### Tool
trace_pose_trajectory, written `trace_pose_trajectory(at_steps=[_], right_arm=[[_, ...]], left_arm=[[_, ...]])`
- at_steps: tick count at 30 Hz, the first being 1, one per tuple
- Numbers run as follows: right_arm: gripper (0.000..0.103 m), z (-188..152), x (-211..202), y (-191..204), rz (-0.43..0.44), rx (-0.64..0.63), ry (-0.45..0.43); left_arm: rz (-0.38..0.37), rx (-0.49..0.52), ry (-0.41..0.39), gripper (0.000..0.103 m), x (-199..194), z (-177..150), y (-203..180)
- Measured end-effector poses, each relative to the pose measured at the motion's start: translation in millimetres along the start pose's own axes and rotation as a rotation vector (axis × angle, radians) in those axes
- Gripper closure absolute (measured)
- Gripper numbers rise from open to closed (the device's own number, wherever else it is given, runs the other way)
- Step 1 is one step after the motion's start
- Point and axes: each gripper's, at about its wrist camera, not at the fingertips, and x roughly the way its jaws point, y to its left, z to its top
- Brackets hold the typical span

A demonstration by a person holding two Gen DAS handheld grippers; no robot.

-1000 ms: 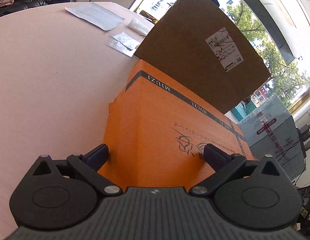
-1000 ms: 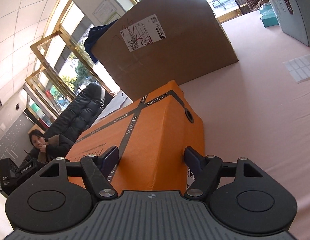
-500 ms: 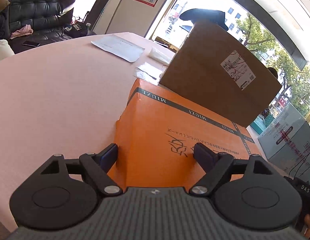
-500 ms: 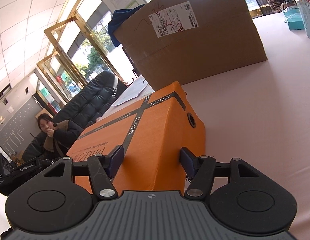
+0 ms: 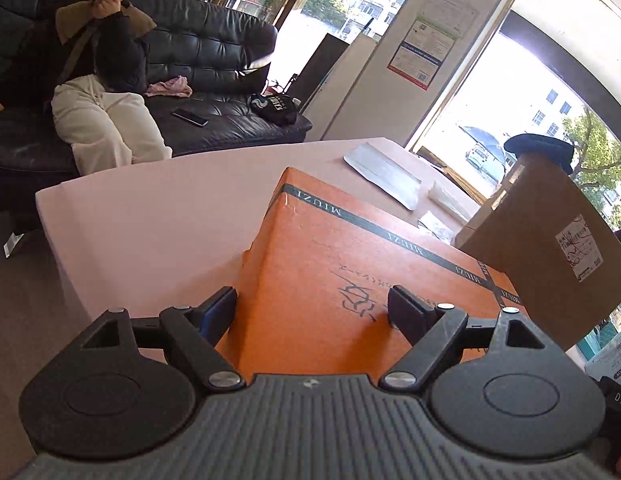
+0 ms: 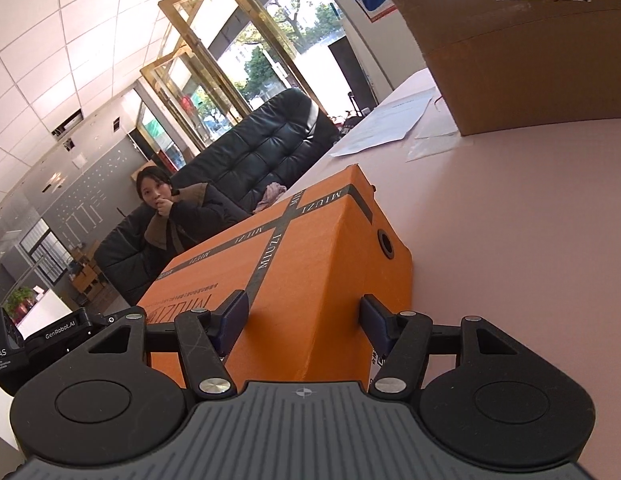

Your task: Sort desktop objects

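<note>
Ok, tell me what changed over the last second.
The orange box, held by both grippers, was swung away from the brown carton, toward the table's sofa-side edge. A clear gap now separates them. Nothing was released: left gripper and right gripper kept their grip on the box's corners.

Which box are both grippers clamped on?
The orange box, printed MIUZI. The brown box with the shipping label stands untouched behind it.

- Left gripper (image 5: 312,312): fingers spread wide across a corner of the orange box (image 5: 350,264).
- Orange box sits on the pink table (image 5: 158,220).
- Brown carton (image 5: 550,248) stands beyond it.
- Person (image 5: 102,60) seated on black sofa (image 5: 214,60).
</note>
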Motion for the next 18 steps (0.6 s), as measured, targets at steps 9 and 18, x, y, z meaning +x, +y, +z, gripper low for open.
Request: trace_pose_trajectory(at_steps=[9,18], right_arm=[[0.044,8,-8,17,-0.018,-0.088,-0.135],[0.04,13,-20,36,-0.038,-0.198,-0.254]], left_arm=[[0.072,-0.011,-0.049,0.021,0,14,23],[0.164,0.188,-0.302,0.012,-42,11,-4]])
